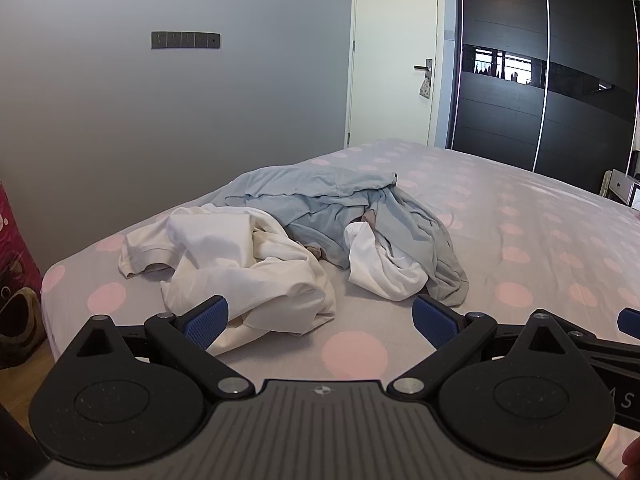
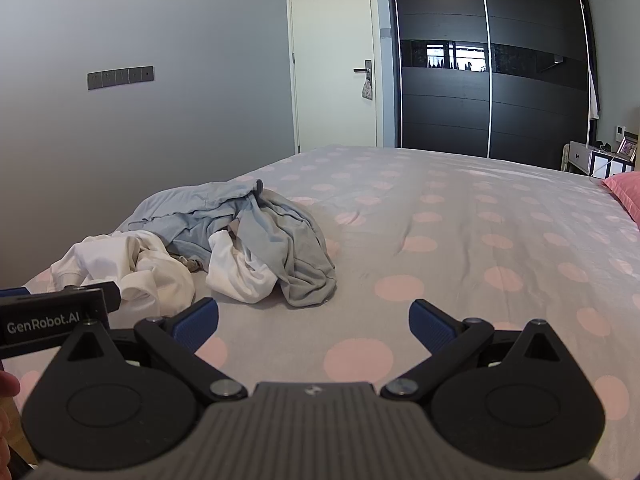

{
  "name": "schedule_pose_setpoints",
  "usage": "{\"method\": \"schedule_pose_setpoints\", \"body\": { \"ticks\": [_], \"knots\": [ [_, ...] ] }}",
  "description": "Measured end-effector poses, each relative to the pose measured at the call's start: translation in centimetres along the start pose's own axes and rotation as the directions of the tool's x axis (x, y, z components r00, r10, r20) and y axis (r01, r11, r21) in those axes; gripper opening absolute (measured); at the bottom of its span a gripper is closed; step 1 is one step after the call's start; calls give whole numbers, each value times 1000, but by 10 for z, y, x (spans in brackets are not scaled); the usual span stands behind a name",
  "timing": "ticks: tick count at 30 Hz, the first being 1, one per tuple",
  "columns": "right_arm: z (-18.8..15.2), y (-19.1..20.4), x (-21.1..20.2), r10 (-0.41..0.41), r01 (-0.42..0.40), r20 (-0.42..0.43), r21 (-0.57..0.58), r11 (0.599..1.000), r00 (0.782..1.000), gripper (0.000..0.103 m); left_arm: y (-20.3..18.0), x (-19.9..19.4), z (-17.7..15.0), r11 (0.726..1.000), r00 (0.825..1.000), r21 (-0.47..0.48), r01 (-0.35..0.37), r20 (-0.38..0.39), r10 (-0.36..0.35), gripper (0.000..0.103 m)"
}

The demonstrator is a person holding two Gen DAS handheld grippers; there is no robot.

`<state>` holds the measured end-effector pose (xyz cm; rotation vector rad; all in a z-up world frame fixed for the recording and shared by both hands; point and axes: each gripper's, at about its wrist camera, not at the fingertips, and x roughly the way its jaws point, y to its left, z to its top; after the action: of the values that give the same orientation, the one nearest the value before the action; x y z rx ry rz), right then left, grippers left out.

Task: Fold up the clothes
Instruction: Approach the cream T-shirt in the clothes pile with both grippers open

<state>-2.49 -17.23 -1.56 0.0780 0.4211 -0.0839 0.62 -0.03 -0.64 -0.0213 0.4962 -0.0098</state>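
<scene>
A heap of crumpled clothes lies on the bed's near left part. A cream garment is at the front left, a light blue garment behind it, a white piece and a grey-blue piece to the right. My left gripper is open and empty, just in front of the cream garment. My right gripper is open and empty, in front of the heap's right side: cream garment, blue garment, white piece, grey-blue piece. The left gripper's body shows at the right view's left edge.
The bed has a grey sheet with pink dots. A pink pillow lies at its far right. Behind are a grey wall, a white door, a dark sliding wardrobe and a small white side table. A pink bag stands left of the bed.
</scene>
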Motion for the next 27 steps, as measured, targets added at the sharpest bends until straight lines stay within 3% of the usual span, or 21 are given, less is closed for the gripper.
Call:
{"method": "schedule_pose_setpoints", "body": {
  "ticks": [17,27],
  "knots": [
    [-6,-1,6,0,0,-20,7,1000,1000,102,0,10,-6,1000,999,-6,-3,-36,3,100],
    [-18,1,30,-13,13,-87,6,1000,996,102,-2,32,-19,1000,995,2,-17,-102,17,99]
  ]
}}
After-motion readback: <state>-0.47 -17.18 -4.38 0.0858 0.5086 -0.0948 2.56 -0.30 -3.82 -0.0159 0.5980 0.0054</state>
